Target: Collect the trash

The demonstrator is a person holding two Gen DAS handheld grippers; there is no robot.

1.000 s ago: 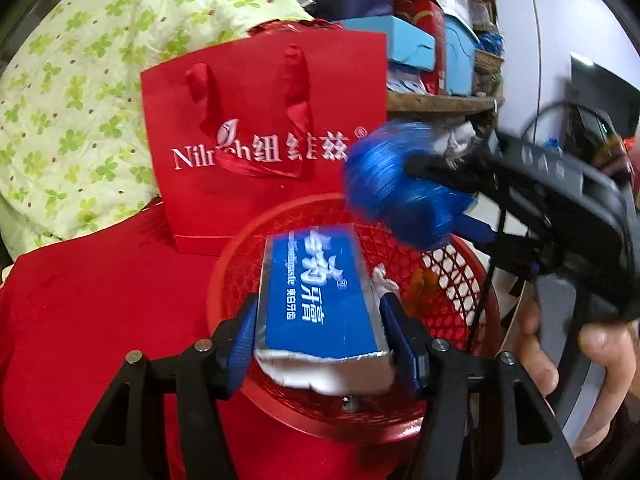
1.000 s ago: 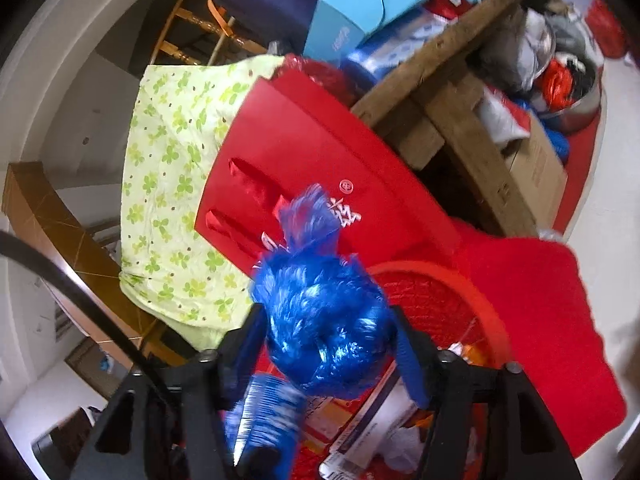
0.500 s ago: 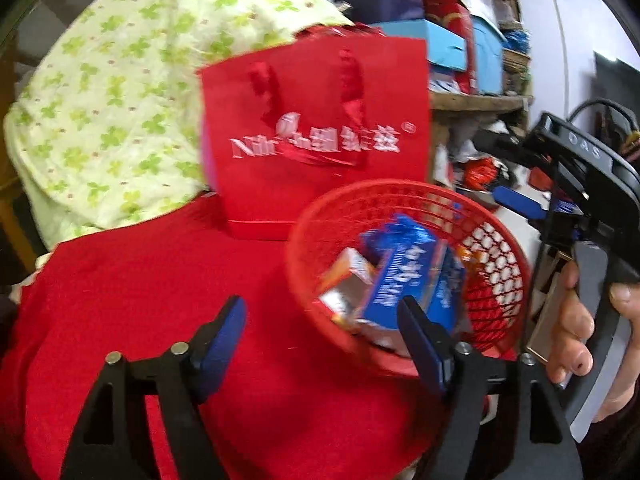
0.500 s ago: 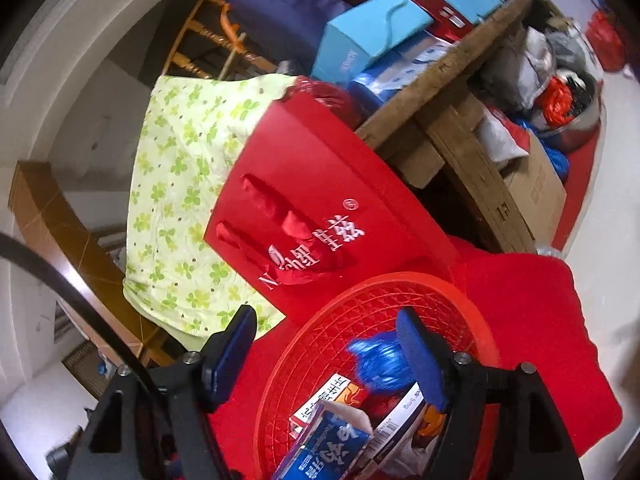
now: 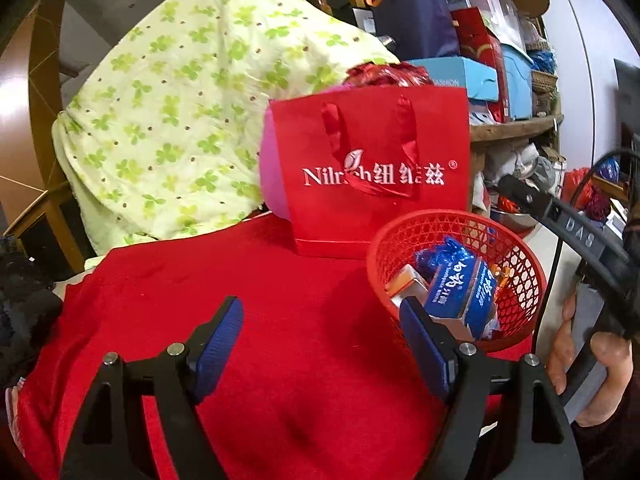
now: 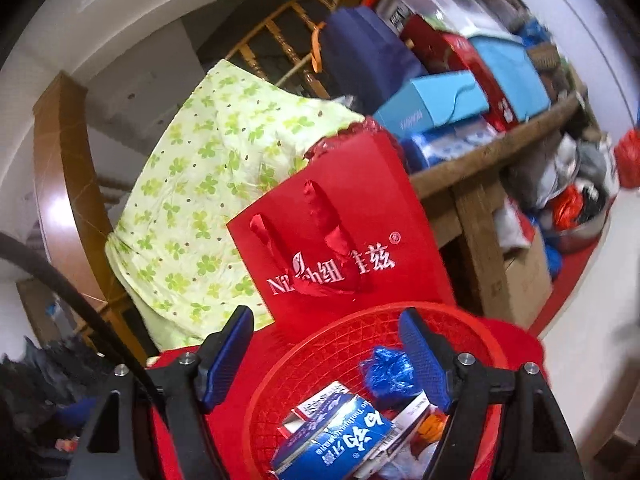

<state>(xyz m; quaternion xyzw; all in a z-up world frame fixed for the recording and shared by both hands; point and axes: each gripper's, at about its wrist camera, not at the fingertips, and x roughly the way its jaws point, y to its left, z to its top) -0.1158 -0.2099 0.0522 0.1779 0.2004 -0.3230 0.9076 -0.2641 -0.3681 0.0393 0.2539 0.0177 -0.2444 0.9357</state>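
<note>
A red mesh basket (image 5: 516,252) sits on the red cloth at the right and holds a blue toothpaste box (image 5: 460,292), a crumpled blue foil wrapper (image 5: 436,254) and other packets. My left gripper (image 5: 320,344) is open and empty over the red cloth, left of the basket. In the right wrist view the basket (image 6: 344,340) lies just below my right gripper (image 6: 326,354), which is open and empty above the blue wrapper (image 6: 386,372) and the toothpaste box (image 6: 336,440). The right gripper's body (image 5: 580,236) shows at the right of the left wrist view.
A red paper gift bag (image 5: 372,176) stands behind the basket. A green-patterned quilt (image 5: 188,120) drapes over a wooden chair at the back left. A wooden shelf (image 6: 492,152) with stacked boxes is at the right. Red cloth (image 5: 240,280) covers the surface.
Both grippers opened: the toothpaste box and the blue wrapper dropped into the basket. Both grippers then drew back from the basket, the left one moving left.
</note>
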